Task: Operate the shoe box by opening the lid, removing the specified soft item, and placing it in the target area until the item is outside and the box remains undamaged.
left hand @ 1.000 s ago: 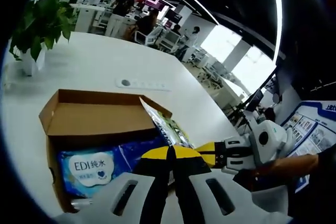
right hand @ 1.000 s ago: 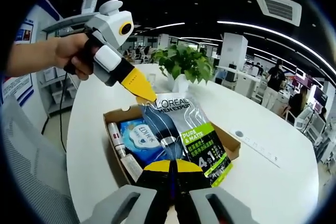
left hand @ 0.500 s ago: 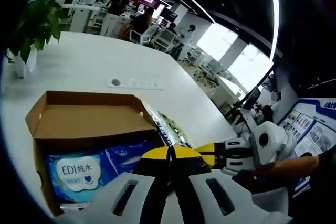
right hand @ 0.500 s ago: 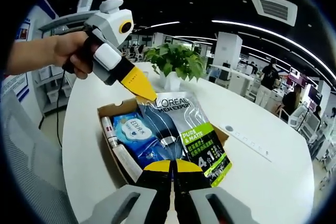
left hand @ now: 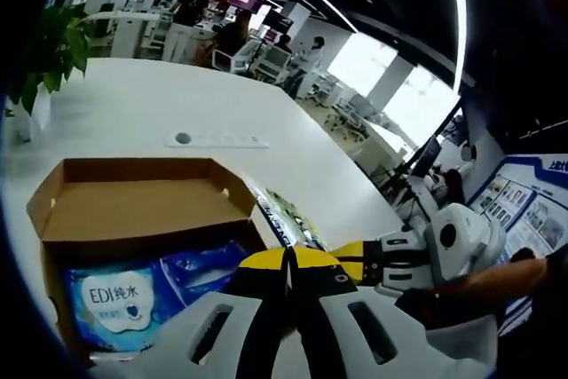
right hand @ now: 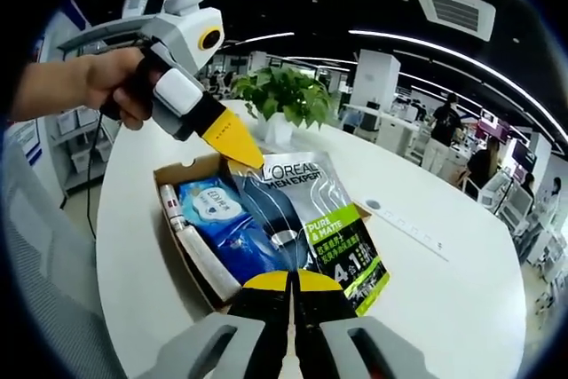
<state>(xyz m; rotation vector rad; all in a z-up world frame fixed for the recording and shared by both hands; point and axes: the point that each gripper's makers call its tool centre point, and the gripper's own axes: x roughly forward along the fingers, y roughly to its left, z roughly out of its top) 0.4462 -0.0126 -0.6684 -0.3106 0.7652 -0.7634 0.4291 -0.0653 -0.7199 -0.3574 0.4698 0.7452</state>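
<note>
With both tools pinching the pouch (right hand: 306, 219) ends above the open box (right hand: 191, 259), I see bare surface (right hand: 444, 308) rightward

Pouch (right hand: 306, 219) above open box (right hand: 191, 259); wipes pack (right hand: 210, 204) inside, perhaps flat.

Box (left hand: 133, 197): matt brown cardboard. Pouch (right hand: 306, 219) and wipes pack (right hand: 211, 201): glossy plastic film. Table (right hand: 444, 308): smooth white.
</note>
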